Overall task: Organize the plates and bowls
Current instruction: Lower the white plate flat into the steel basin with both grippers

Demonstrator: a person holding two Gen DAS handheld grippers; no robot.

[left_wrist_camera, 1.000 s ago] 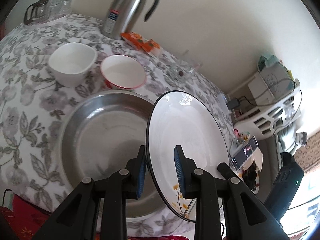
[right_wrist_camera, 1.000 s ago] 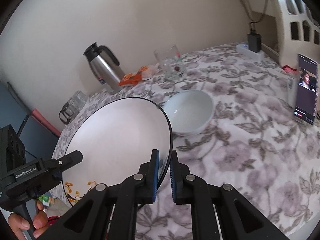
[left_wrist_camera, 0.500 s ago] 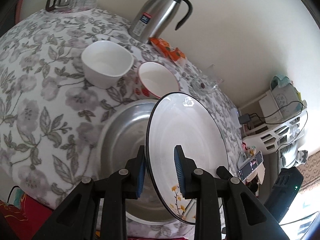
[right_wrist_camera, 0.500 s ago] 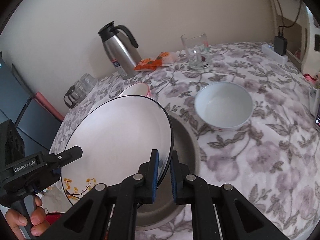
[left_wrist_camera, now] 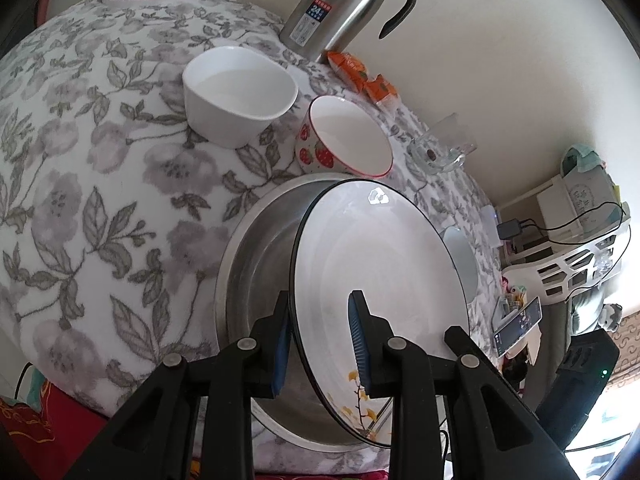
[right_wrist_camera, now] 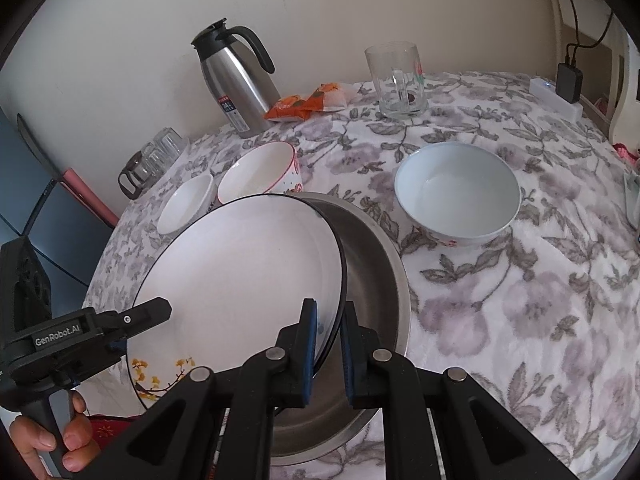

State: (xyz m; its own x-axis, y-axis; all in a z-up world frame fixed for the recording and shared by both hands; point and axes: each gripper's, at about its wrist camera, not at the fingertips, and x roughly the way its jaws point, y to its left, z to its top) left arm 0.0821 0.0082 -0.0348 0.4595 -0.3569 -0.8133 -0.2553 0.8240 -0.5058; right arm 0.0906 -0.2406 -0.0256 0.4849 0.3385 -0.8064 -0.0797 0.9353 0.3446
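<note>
Since a second ago, both grippers have carried the plate sideways and lower, so it now hangs over the steel basin instead of beside it.

The left gripper (left_wrist_camera: pixel 320 344) is clenched on one edge of the white plate (left_wrist_camera: pixel 380 280), its blue pads on either side of the black rim near a yellow flower print. The right gripper (right_wrist_camera: pixel 330 354) is clenched on the opposite edge of the same plate (right_wrist_camera: pixel 240 280), pads tight on the rim. A hand (right_wrist_camera: pixel 48 440) grips the left tool's handle at the lower left of the right wrist view.

The plate is tilted, held in the air above the steel basin (right_wrist_camera: pixel 384 300), which sits on a table with a grey flowered cloth (right_wrist_camera: pixel 520 300).

Just behind the basin stand a strawberry-patterned bowl (left_wrist_camera: pixel 344 140) and a plain white bowl (left_wrist_camera: pixel 240 96). A pale blue bowl (right_wrist_camera: pixel 456 196) sits near the basin's other side. Further back are a steel thermos jug (right_wrist_camera: pixel 236 76), orange packets (right_wrist_camera: pixel 304 104) and a glass mug (right_wrist_camera: pixel 400 80).
</note>
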